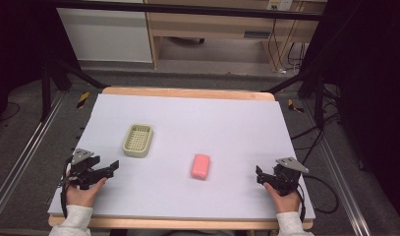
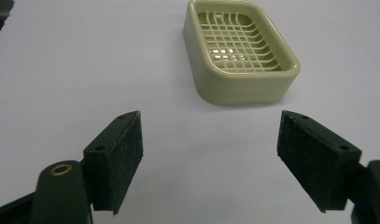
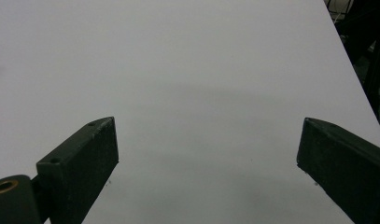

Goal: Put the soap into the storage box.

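A pink bar of soap (image 1: 201, 166) lies on the white table (image 1: 187, 118) a little right of centre. A cream soap dish with a slotted grid (image 1: 138, 140) sits to its left; the left gripper view has this dish (image 2: 241, 53) just ahead of the jaws and empty. My left gripper (image 1: 112, 167) rests near the table's left front, open, nothing between its jaws, pointing toward the dish. At the right front my right gripper (image 1: 259, 175) is open too, its jaws wide apart over bare table (image 3: 201, 93).
The table's right edge (image 3: 355, 79) runs close to the right gripper, with dark floor and cables (image 1: 320, 128) beyond. A wooden strip (image 1: 187, 92) borders the far edge. Metal rails (image 1: 20, 157) flank the table on both sides.
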`<state>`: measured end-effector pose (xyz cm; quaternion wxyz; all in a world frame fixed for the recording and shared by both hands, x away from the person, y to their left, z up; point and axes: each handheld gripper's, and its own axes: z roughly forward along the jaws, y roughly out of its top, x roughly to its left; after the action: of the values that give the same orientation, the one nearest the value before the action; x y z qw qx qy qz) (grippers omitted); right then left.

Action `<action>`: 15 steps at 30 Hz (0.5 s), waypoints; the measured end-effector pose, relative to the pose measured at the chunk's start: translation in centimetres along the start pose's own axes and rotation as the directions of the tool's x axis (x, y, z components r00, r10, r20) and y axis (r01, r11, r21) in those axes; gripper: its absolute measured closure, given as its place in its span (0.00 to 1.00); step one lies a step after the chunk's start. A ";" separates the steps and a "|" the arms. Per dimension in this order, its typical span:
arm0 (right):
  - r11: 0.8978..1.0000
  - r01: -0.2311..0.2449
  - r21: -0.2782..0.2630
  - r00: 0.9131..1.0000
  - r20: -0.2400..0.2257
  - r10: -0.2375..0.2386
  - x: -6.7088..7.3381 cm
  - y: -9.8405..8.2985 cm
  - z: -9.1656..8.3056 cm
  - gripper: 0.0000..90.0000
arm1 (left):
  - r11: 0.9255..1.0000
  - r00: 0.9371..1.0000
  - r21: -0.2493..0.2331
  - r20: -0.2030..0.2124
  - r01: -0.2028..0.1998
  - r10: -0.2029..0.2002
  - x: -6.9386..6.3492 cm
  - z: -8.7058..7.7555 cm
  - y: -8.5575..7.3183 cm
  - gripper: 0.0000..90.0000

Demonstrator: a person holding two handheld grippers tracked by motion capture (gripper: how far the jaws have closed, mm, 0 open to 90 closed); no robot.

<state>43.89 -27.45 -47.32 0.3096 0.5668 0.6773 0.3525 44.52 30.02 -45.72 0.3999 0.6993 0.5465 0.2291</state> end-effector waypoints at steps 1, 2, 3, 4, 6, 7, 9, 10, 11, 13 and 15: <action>1.000 0.000 0.000 1.000 0.000 0.000 0.0 0.0 0.0 0.06 | 1.000 1.000 0.000 0.000 0.000 0.000 0.0 0.0 0.0 0.25; 1.000 0.002 -0.001 1.000 0.001 -0.002 0.0 0.0 0.0 0.06 | 1.000 1.000 -0.001 0.003 -0.004 0.004 -0.1 0.0 0.0 0.25; 1.000 0.001 -0.001 1.000 -0.002 -0.001 0.0 0.0 0.0 0.06 | 1.000 1.000 -0.008 0.003 -0.005 0.005 -0.3 0.0 0.1 0.25; 1.000 0.000 0.001 1.000 -0.002 0.000 0.1 0.0 0.0 0.06 | 1.000 1.000 -0.011 0.005 -0.008 0.008 -0.4 -0.1 0.1 0.25; 1.000 0.002 0.001 1.000 -0.004 -0.002 0.1 -0.1 0.0 0.06 | 1.000 1.000 -0.023 0.014 -0.009 0.009 -0.7 -0.2 0.2 0.26; 1.000 0.004 0.000 1.000 -0.001 -0.004 0.1 -0.1 0.0 0.06 | 1.000 1.000 -0.029 0.016 -0.008 0.009 -0.8 -0.3 0.3 0.26; 1.000 0.003 0.001 1.000 0.001 -0.003 0.1 -0.1 0.0 0.06 | 0.999 1.000 -0.030 0.020 -0.013 0.013 -1.0 -0.3 0.4 0.26; 1.000 0.002 0.003 1.000 0.001 -0.002 0.1 -0.1 0.0 0.06 | 0.999 1.000 -0.031 0.025 -0.009 0.010 -1.1 -0.2 0.4 0.26; 1.000 0.004 0.006 1.000 0.003 -0.004 0.2 -0.1 0.0 0.06 | 1.000 0.999 -0.028 0.028 -0.015 0.016 -1.2 -0.2 0.5 0.26; 1.000 0.010 0.008 1.000 0.005 -0.010 0.2 -0.1 0.1 0.06 | 0.999 0.999 -0.028 0.032 -0.019 0.020 -1.4 -0.1 0.6 0.26; 1.000 0.011 0.011 1.000 0.004 -0.011 0.2 -0.1 0.1 0.06 | 0.999 0.999 -0.025 0.037 -0.027 0.028 -1.7 0.0 0.8 0.26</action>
<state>43.87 -27.23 -47.50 0.3097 0.5655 0.6816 0.3459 44.48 28.34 -44.90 0.4155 0.7060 0.5262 0.2283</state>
